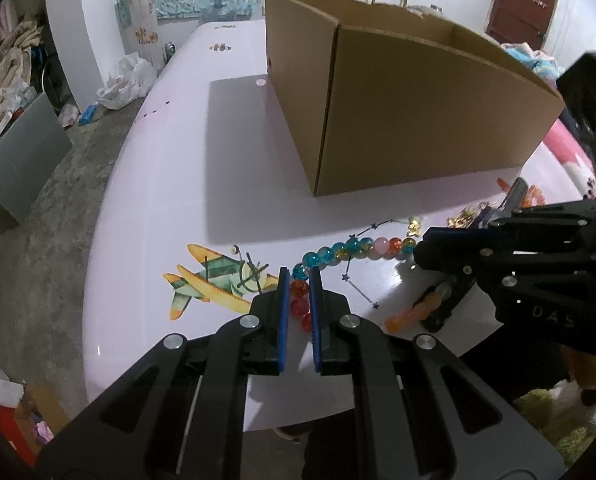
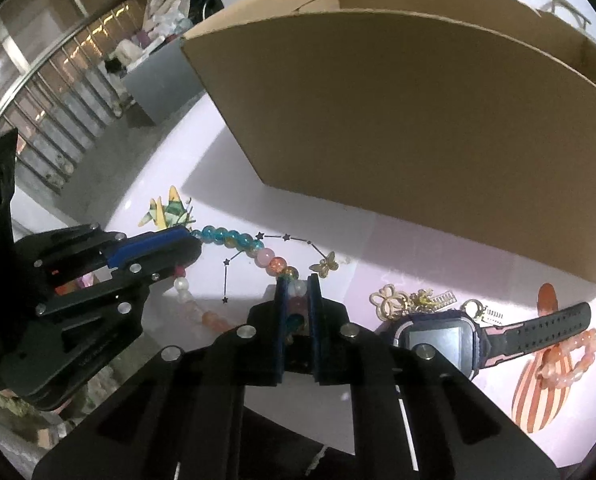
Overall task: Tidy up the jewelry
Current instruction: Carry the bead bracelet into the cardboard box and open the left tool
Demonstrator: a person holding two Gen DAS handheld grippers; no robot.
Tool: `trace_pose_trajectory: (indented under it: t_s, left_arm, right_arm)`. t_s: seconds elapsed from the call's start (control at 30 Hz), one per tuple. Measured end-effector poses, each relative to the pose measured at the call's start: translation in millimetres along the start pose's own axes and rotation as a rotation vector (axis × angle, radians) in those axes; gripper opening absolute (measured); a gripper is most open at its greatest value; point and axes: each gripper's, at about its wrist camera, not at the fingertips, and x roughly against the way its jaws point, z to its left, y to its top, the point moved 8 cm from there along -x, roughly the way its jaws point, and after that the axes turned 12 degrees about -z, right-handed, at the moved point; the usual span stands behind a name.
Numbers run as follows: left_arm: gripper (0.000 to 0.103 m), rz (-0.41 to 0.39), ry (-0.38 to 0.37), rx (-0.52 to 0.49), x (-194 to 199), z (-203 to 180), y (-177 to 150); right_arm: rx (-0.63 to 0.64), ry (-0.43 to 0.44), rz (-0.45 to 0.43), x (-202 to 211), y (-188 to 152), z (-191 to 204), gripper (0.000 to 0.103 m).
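Note:
A strand of glass beads (image 1: pixel 352 249) in teal, orange and pink lies stretched across the pale table (image 1: pixel 177 200), in front of an open cardboard box (image 1: pixel 418 112). My left gripper (image 1: pixel 299 280) is shut on its red-orange end beads. In the right wrist view, my right gripper (image 2: pixel 298 285) is shut on the pink and teal beads at the other end of the strand (image 2: pixel 233 240). The left gripper (image 2: pixel 189 245) comes in from the left there. A paler peach part of the strand (image 2: pixel 195 308) loops back between the two grippers. The right gripper (image 1: pixel 420 254) enters the left wrist view from the right.
A dark smartwatch (image 2: pixel 438 334) lies just right of my right gripper. Gold charms (image 2: pixel 392 300) and a butterfly charm (image 2: pixel 326 266) are beside it. Farther right are an orange bead bracelet (image 2: pixel 570 360) and a striped orange clip (image 2: pixel 538 396). An aeroplane picture (image 1: pixel 217 284) marks the table near its left edge.

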Motion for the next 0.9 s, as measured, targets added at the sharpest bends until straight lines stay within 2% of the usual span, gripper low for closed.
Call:
trace_pose_trajectory:
  t_s: [0.37, 0.53, 0.67, 0.77, 0.83, 0.9]
  left_arm:
    - [0.008, -0.090, -0.002, -0.005, 41.1, -17.7, 26.6]
    - [0.008, -0.171, -0.037, -0.008, 76.3, -35.8, 61.1]
    - [0.009, -0.275, -0.052, -0.051, 98.0, -52.1, 106.9]
    - [0.009, -0.318, -0.078, -0.060, 97.1, -62.1, 142.5]
    - [0.009, -0.336, -0.099, -0.059, 89.3, -65.7, 163.4]
    - [0.009, -0.300, -0.120, -0.040, 66.3, -65.7, 185.4]
  right_arm:
    - [-0.012, 0.053, -0.120, 46.3, 16.4, 4.4, 0.010]
    - [-0.006, 0.077, -0.201, 78.8, 32.6, 5.3, 0.010]
    - [0.010, 0.073, -0.288, 108.5, 69.1, -0.7, 0.010]
    - [0.013, 0.085, -0.331, 117.6, 107.0, -9.3, 0.010]
    - [-0.004, 0.085, -0.325, 113.6, 130.4, -21.8, 0.010]
    - [-0.051, 0.114, -0.276, 97.5, 156.6, -38.1, 0.010]
